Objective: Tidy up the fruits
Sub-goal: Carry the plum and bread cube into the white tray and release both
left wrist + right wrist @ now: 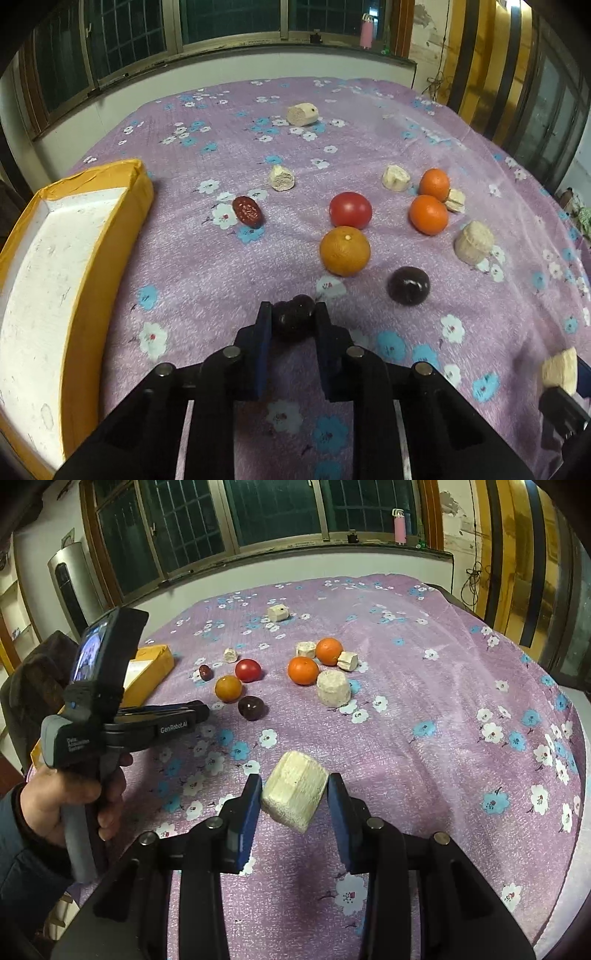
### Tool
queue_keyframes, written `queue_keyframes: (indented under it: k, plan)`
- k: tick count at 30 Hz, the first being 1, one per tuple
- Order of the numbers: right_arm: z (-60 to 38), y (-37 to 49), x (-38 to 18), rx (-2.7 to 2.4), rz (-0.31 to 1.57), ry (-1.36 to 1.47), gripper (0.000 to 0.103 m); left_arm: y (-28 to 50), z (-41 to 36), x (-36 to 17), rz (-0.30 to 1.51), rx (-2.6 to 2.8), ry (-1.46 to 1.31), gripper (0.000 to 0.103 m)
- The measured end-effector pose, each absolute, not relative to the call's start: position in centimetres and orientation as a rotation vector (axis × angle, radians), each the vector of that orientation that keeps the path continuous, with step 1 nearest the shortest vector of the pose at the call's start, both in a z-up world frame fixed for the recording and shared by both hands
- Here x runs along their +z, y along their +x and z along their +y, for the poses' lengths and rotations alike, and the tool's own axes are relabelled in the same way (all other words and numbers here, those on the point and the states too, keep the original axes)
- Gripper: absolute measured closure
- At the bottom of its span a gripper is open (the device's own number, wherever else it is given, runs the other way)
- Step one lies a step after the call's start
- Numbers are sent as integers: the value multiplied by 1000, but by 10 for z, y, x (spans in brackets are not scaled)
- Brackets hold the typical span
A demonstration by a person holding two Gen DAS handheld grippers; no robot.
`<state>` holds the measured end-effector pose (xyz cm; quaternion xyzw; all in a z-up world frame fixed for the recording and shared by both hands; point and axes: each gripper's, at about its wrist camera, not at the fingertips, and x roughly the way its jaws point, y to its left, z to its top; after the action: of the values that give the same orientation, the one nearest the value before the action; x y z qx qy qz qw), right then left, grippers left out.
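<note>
Two grippers loaded above purple floral tablecloth (pixel 221 295): left gripper (pixel 293 314) clamps small dark round fruit (pixel 293 317), smooth, likely slippery; right gripper (pixel 293 794) pinches pale porous foam chunk (pixel 293 794), light, across flat sides.

Fruit and pale chunks scattered across a table (pixel 424 709) draped in a purple floral cloth (pixel 424 122).
Three oranges (pixel 344 251), a tomato (pixel 350 209), a dark plum (pixel 408 285), a red date (pixel 247 211) and pale chunks (pixel 474 242) lie mid-table; a yellow-edged box (pixel 110 206) sits left.
</note>
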<state>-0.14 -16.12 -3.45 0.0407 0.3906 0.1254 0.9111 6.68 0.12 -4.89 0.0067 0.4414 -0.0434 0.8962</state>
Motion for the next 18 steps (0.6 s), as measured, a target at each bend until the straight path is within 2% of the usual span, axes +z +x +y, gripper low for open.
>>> queue_keyframes:
  k: [8,18]
  plan:
    - [-149,-6,-25,271,785,59,65,26,34,-17,834,-59,-53,83]
    - [-85,-3,-4,389,752,-11,65,-12,136,14,775,132,-131,82]
